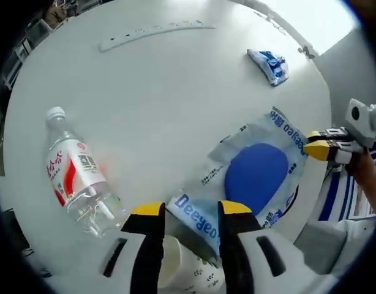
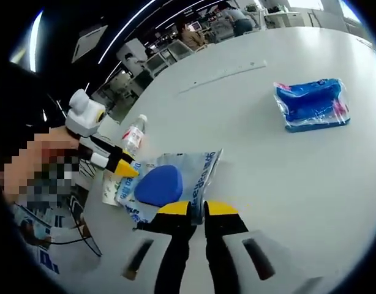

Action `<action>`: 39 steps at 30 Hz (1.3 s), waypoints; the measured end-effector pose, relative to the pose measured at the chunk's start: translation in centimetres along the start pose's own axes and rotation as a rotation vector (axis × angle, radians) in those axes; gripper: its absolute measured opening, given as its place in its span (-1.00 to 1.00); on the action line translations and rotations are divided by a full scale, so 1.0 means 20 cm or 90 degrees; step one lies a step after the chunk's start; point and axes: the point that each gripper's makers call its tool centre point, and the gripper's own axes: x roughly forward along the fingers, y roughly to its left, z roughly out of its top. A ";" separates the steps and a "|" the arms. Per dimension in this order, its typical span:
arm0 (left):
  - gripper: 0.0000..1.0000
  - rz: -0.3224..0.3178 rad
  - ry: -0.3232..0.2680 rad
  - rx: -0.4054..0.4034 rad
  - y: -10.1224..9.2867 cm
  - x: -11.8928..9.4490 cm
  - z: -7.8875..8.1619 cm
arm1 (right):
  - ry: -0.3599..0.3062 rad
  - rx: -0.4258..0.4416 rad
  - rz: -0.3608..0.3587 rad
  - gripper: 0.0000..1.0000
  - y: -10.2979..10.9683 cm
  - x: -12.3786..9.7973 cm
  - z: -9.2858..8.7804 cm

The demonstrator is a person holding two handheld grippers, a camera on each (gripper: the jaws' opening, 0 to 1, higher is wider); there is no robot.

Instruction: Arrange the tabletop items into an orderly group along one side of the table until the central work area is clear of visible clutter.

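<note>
Both grippers are at the same thing, a flat clear bag (image 1: 255, 171) with a blue round piece inside, which lies near the edge of the white surface (image 1: 176, 92). In the left gripper view the left gripper (image 1: 189, 211) has its jaws on either side of one printed edge of the bag, and they look closed on it, with a paper cup (image 1: 182, 269) just under them. In the right gripper view the right gripper (image 2: 198, 209) has its jaws nearly together at the opposite edge of the bag; it seems to pinch this edge, though the contact is not fully clear. The bag is soft and slippery, so the person should hold both edges firmly and lift or slide it with the two hands moving together, so that it does not tear or slip out. A water bottle (image 1: 78, 177) lies on its side just beside the bag and may roll if it is pushed. A blue packet (image 2: 313, 104) lies well apart, nearer the middle of the surface, and a thin pale strip (image 1: 157, 33) lies far across; these also are not yet grouped. It seems sensible to put the bag flat near the bottle and cup, making one group on this side.
</note>
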 end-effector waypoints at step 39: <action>-1.00 0.013 -0.002 0.004 0.04 0.00 0.02 | -0.016 0.009 -0.009 -1.00 0.00 0.00 0.05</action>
